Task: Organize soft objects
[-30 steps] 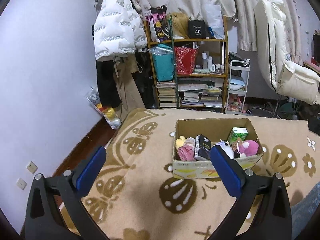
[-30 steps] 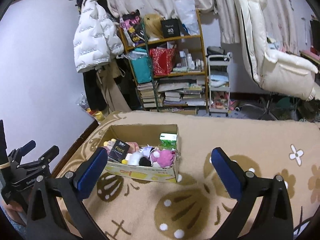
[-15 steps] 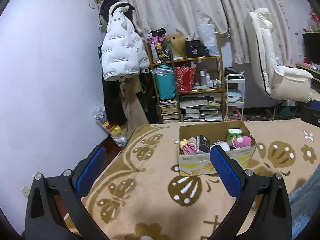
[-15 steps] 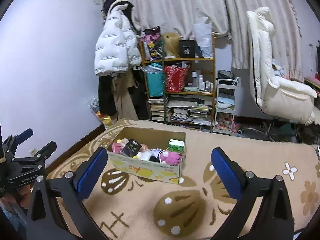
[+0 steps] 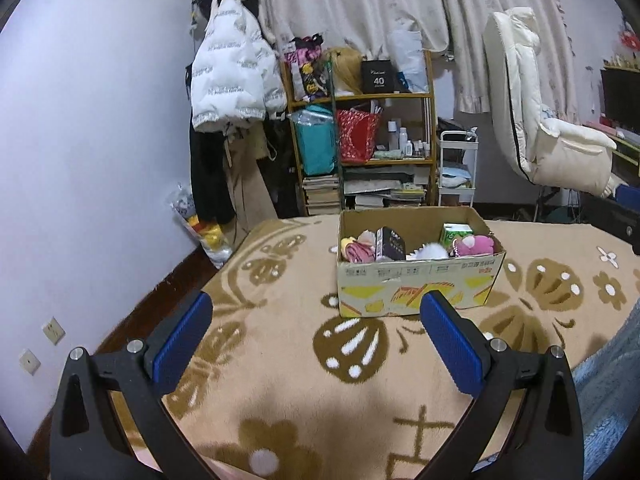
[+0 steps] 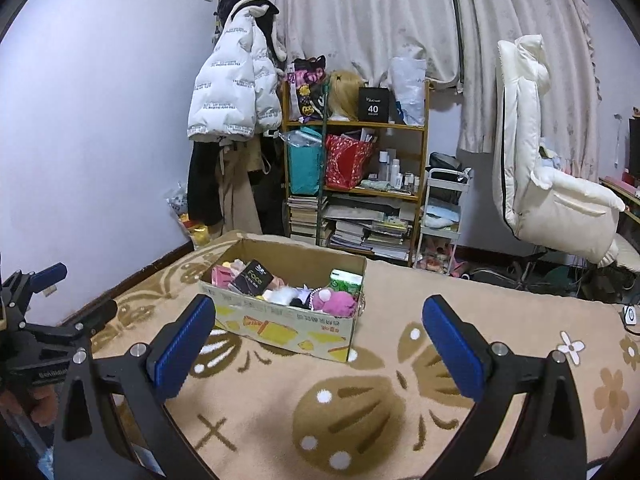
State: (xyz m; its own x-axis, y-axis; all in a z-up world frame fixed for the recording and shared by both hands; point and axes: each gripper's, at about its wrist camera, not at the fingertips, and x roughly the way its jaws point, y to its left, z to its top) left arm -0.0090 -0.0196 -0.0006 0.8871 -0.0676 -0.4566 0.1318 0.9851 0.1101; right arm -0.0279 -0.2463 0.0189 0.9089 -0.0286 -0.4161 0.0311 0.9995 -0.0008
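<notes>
I have both claws spread wide with nothing between the blue pads. The left claw [image 5: 316, 334] hangs over the tan butterfly-patterned blanket [image 5: 280, 380], and so does the right claw [image 6: 318, 338]. In the right wrist view I can also see the left claw's black frame at the lower left edge of the frame, gripped by a hand [image 6: 38, 400].

The cardboard box [image 5: 416, 288] sits on the blanket at centre right of the left view and centre left of the right view [image 6: 280, 324]. Inside it lie a pink plush toy [image 5: 474, 245], a white fluffy toy [image 5: 428, 253], a black carton [image 5: 390, 243], a green tissue pack [image 5: 454, 234] and a pink-and-yellow soft item [image 5: 356, 248] at the left end.

Compared with 1 second ago, both cameras have tilted upward and pulled back: the box has slid toward the claws in each frame, its printed front wall now shows in full, and more of the curtains [image 6: 380, 20] and the wall appears at the top. The box contents look unchanged. The white puffer jacket [image 5: 232, 76] and the cluttered shelf unit [image 5: 360, 152] stand behind, with a cream recliner chair [image 5: 536, 132] at the right.
</notes>
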